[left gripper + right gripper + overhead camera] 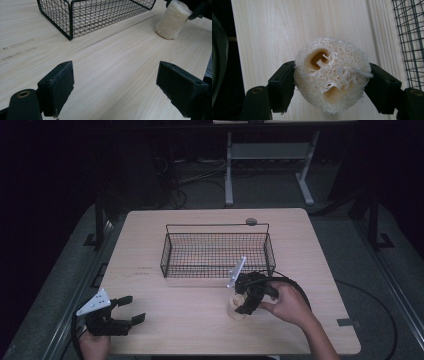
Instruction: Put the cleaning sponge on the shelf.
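Pinching the loofah piece [329, 75] across its fibrous sides, the right gripper [243, 301] has both pads pressed into it from above, so the porous end with its hollow channels faces the riding camera and the lower end looks to rest on the table [165, 317], just in front of the wire basket [216, 251]. That placement suggests a lift into the basket's open top is being prepared. Off at the near left corner, the left gripper [127, 311] waits with jaws spread wide and nothing between them.
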The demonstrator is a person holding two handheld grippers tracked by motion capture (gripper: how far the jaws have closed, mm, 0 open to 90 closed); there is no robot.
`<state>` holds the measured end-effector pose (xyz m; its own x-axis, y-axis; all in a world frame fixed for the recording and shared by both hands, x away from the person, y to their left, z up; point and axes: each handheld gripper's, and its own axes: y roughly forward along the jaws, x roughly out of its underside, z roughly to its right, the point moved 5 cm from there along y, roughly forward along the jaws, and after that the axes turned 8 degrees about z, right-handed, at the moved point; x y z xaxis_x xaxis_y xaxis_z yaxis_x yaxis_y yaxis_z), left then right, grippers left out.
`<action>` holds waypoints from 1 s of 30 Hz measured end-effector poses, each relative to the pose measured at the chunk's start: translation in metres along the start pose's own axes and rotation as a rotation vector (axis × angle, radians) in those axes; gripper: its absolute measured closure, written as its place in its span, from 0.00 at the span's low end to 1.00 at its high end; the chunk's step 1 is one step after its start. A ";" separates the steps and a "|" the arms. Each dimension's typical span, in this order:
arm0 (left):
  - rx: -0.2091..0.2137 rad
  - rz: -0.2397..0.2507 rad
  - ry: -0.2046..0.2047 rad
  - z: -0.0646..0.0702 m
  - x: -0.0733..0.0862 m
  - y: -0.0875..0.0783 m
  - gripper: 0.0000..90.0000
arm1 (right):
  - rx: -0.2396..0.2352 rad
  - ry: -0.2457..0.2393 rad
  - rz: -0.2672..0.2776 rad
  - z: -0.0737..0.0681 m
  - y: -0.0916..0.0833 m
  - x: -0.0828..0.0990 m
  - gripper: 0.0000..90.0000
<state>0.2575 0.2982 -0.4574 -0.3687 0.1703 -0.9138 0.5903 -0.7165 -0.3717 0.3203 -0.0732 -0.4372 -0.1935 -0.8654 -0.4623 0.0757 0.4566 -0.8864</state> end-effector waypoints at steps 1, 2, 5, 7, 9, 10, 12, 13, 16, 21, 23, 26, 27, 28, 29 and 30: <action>0.000 0.000 0.000 0.000 0.000 0.000 0.15 | 0.002 -0.003 0.000 0.000 0.000 0.000 0.33; 0.000 0.000 0.000 0.000 0.000 0.000 0.15 | 0.002 -0.003 0.000 0.000 0.000 0.000 0.33; 0.001 -0.001 0.000 0.000 0.000 0.000 0.15 | -0.002 -0.006 0.007 -0.001 -0.002 0.000 0.33; 0.001 -0.001 0.000 0.000 0.000 0.001 0.15 | -0.001 -0.007 0.011 -0.002 -0.004 -0.001 0.33; 0.001 0.000 -0.001 0.000 0.000 0.001 0.15 | -0.001 -0.009 0.012 -0.002 -0.005 -0.002 0.33; 0.001 -0.001 -0.001 0.000 0.000 0.001 0.15 | 0.001 -0.013 0.011 -0.002 -0.006 -0.002 0.33; 0.002 -0.001 -0.002 0.001 0.000 0.001 0.15 | 0.000 -0.016 0.009 -0.002 -0.008 -0.003 0.33; 0.002 -0.001 -0.001 0.001 0.000 0.001 0.15 | -0.001 -0.018 0.008 -0.003 -0.008 -0.004 0.33; 0.001 0.000 -0.001 0.000 0.000 0.001 0.15 | -0.003 -0.024 0.010 -0.003 -0.011 -0.006 0.33; 0.001 -0.001 -0.001 0.000 0.000 0.000 0.15 | -0.012 -0.025 0.017 -0.002 -0.015 -0.009 0.33; 0.001 -0.002 0.000 0.000 0.000 0.000 0.15 | -0.009 -0.029 0.011 -0.001 -0.016 -0.010 0.33; 0.001 -0.001 -0.002 0.000 0.000 0.001 0.15 | -0.015 -0.031 0.016 -0.001 -0.018 -0.011 0.33; 0.002 0.000 -0.002 0.000 0.000 0.001 0.15 | -0.017 -0.030 0.017 0.000 -0.019 -0.012 0.33; 0.002 0.000 -0.001 0.000 0.000 0.001 0.15 | -0.017 -0.035 0.020 0.000 -0.020 -0.013 0.33; 0.001 0.000 -0.002 0.000 0.000 0.001 0.15 | -0.017 -0.035 0.021 0.000 -0.021 -0.013 0.33; 0.001 -0.001 -0.002 0.000 0.000 0.001 0.15 | -0.018 -0.037 0.023 0.000 -0.022 -0.014 0.33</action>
<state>0.2576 0.2975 -0.4578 -0.3705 0.1700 -0.9131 0.5889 -0.7173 -0.3725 0.3218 -0.0712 -0.4110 -0.1560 -0.8614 -0.4833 0.0622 0.4798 -0.8752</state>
